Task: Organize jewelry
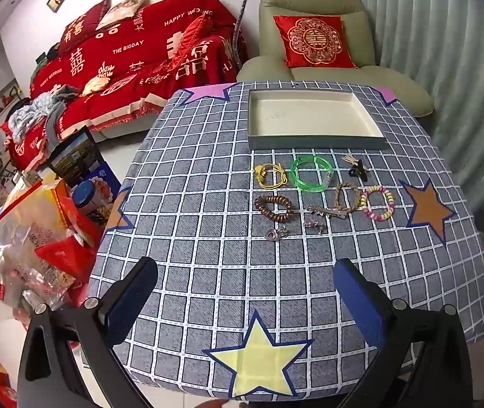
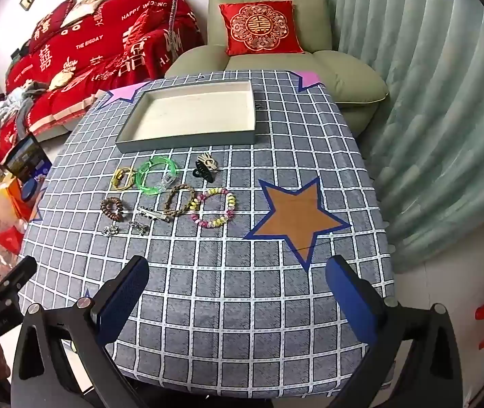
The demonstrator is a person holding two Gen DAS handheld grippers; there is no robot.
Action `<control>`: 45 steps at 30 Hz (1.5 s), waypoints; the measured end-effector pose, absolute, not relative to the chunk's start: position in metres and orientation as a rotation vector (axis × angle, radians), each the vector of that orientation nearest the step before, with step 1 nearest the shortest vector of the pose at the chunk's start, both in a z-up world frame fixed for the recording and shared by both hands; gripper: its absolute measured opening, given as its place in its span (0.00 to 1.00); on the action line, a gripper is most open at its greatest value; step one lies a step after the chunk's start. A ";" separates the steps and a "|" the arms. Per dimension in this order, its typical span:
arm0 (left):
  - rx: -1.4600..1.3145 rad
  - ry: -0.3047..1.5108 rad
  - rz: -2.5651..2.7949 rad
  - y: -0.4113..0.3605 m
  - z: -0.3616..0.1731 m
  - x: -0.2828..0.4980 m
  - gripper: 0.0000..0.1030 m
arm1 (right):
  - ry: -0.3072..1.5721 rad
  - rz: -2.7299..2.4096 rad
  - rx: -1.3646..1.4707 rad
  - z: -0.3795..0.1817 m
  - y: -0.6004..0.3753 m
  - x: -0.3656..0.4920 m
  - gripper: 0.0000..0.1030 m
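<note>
Start of sorting: nothing picked up, tray bare.

Left to right, our left tool (image 1: 245,292) hangs wide and holds nothing over the near worktop (image 1: 207,272); the jewelry, from yellow bracelet (image 1: 270,174) to pastel bead bracelet (image 1: 378,203), lies mid-worktop just near of the tray (image 1: 316,142); our right tool (image 2: 236,289) is equally wide. Next, we judge, comes reaching forward to one piece.

both wrist views high, sharing table (image 1: 207,176)

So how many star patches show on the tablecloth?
5, maybe more hidden: yellow star at the near edge, brown star right, partial brown star left, pink stars at the far left and far right corners.
</note>
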State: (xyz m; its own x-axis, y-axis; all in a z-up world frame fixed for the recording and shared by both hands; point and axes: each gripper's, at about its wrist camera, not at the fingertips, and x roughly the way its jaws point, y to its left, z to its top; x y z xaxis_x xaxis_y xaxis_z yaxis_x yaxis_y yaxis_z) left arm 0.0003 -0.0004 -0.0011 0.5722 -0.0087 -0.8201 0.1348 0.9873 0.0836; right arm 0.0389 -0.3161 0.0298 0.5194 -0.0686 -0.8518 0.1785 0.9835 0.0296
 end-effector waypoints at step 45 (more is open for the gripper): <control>0.094 0.975 -0.066 0.008 0.001 -0.003 1.00 | 1.003 -0.116 0.117 0.038 -0.310 0.036 1.00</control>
